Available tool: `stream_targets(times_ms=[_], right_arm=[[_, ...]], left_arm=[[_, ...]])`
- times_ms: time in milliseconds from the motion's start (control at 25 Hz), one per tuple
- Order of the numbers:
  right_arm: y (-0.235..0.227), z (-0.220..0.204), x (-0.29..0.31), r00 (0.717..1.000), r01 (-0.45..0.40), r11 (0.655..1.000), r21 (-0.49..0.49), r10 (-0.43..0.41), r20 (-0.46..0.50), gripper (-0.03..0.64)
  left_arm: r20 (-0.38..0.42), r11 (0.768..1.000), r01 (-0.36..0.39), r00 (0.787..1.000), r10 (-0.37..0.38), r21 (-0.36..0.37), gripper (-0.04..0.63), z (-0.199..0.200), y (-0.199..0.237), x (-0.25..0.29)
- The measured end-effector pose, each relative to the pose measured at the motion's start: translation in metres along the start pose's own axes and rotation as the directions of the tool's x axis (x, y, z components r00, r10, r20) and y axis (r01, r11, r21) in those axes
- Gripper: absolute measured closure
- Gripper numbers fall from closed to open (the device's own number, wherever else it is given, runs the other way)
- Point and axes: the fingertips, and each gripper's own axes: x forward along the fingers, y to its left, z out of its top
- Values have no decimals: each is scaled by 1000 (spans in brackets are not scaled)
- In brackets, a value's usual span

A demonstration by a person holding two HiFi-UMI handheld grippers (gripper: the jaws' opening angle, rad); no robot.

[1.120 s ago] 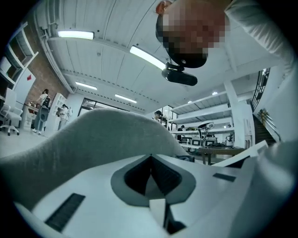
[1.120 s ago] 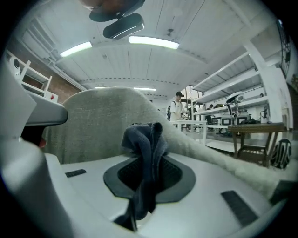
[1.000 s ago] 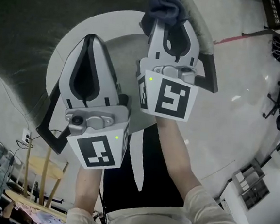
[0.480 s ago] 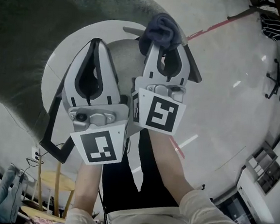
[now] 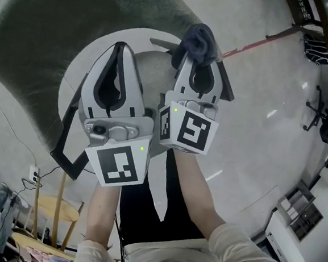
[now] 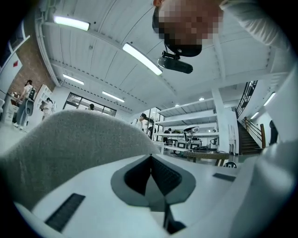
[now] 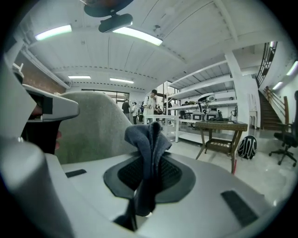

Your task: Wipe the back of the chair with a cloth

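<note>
Right tool (image 5: 198, 61) clamps the dark cloth (image 5: 197, 39); left tool (image 5: 120, 47) is closed, empty, near the grey chair back (image 5: 52, 38).

The chair back (image 5: 52, 38) runs off the head view's top and left edges, and its seat (image 5: 135, 35) is partly hidden under the left gripper (image 5: 121, 47). The cloth (image 5: 199, 39) loses its lower end between the jaws of the right gripper (image 5: 200, 61) — and the distant people (image 7: 151, 103) are too small to make out.
</note>
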Motion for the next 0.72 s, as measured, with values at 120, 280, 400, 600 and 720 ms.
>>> stream_targets(times_ms=[120, 280, 400, 600, 720], right_arm=[[25, 29, -18, 994, -109, 994, 20, 110, -13, 558], [92, 101, -24, 943, -325, 945, -36, 326, 67, 558], [126, 157, -35, 896, -430, 902, -35, 431, 103, 557], [154, 249, -105, 838, -544, 838, 39, 541, 75, 557], [165, 291, -137, 774, -632, 774, 42, 628, 73, 557]], left_arm=[[-24, 999, -45, 999, 45, 18, 580, 29, 9, -16], [62, 986, -159, 986, 156, 46, 580, 107, 43, -28], [123, 970, -237, 966, 230, 53, 580, 164, 56, -46], [129, 934, -357, 928, 350, 31, 580, 252, 63, -118], [146, 899, -438, 890, 432, 11, 580, 287, 66, -154]])
